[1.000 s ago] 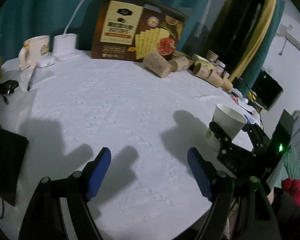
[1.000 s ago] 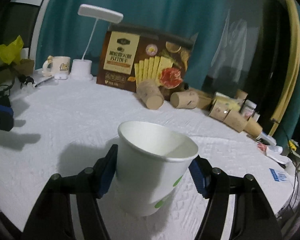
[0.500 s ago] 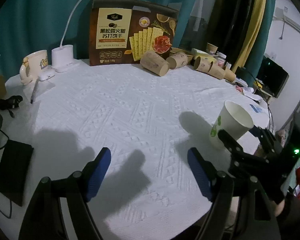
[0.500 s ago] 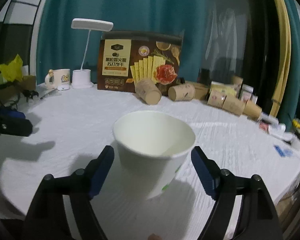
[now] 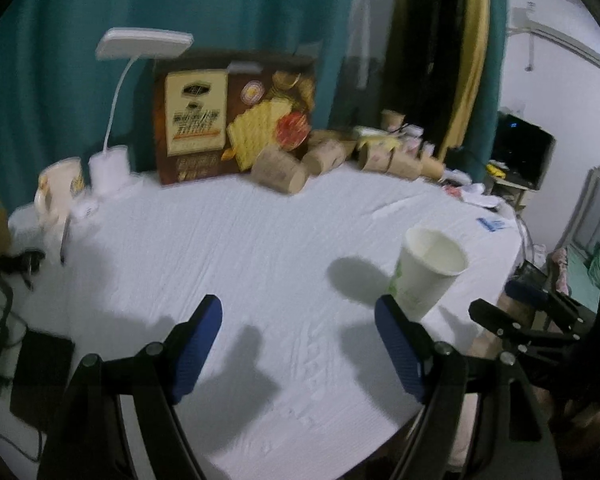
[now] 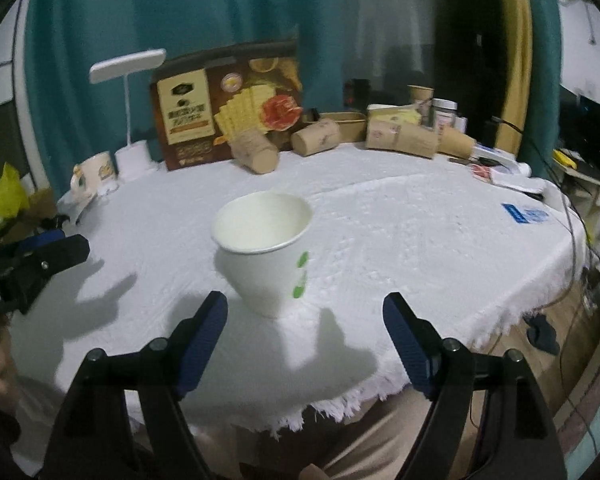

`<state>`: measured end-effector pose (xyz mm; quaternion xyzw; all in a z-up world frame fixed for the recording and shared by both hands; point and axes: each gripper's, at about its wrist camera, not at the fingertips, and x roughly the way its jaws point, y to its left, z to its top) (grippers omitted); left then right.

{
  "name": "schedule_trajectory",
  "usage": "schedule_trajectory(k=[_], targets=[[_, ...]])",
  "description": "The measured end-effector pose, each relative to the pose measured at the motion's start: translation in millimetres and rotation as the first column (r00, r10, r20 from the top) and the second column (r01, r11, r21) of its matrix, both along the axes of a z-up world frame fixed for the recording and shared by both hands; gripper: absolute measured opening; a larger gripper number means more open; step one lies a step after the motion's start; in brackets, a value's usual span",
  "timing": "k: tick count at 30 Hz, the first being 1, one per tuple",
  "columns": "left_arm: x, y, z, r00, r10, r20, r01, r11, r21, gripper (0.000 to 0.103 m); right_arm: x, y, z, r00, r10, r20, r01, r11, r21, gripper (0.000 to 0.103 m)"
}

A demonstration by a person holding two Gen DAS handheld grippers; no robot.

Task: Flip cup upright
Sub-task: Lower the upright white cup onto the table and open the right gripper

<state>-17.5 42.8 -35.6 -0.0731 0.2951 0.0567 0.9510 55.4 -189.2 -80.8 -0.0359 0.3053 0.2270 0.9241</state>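
A white paper cup [image 6: 264,256] with green marks stands upright, mouth up, on the white tablecloth [image 6: 400,240]. My right gripper [image 6: 304,304] is open; its jaws have just been opening, and the cup now stands free a little ahead of the blue pads [image 6: 204,332], touching neither. In the left wrist view the cup [image 5: 428,272] is at the right, near the table's edge, with the right gripper's black fingertips [image 5: 496,316] just beside it. My left gripper [image 5: 298,308] hangs open over bare cloth with nothing between its fingers. Its tips [image 6: 56,252] show at the left of the right wrist view.
At the back stand a brown cracker box [image 6: 224,108], a white desk lamp [image 6: 130,64] and a mug [image 6: 94,172]. Several brown paper cups [image 6: 260,152] lie on their sides there. A black flat device [image 5: 40,376] lies at the left. The fringed table edge [image 6: 360,400] is close below.
The right gripper's jaws opened off the cup and drew back toward the table's edge. The cup stayed upright on the cloth. The left gripper rose and rolled a little.
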Motion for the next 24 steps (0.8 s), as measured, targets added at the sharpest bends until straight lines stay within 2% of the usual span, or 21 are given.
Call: schedule_trajectory(k=[3,8,15,19,24], targets=[[-1.2,-10.1,11.9,0.998,-0.037,0.047,0.036,0.999,0.023,0.083,-5.0,-11.1,12.4,1.0,-0.026,0.008,0.026,0.999,0.019,0.078],[5.9,-27.0,25.7,0.995,-0.083,0.061,0.078,0.994,0.078,0.084,-10.5,-28.0,36.9,0.996,-0.067,0.05,0.065,0.997,0.038,0.078],[5.2,-38.0,51.4,0.982,-0.127,0.141,0.117,0.99,0.074,0.085,-18.5,-46.4,75.8,0.988,-0.087,0.129,0.077,0.994,0.077,0.078],[-7.1,-42.5,72.1,0.963,-0.125,0.24,0.106,0.99,0.091,0.086,-30.1,-52.1,98.3,0.977,-0.089,0.196,0.069,0.992,0.107,0.08],[-20.2,-46.4,93.6,0.934,-0.135,0.33,0.097,0.987,0.129,0.095,-45.4,-46.4,116.5,0.961,-0.061,0.268,0.034,0.994,0.105,0.083]])
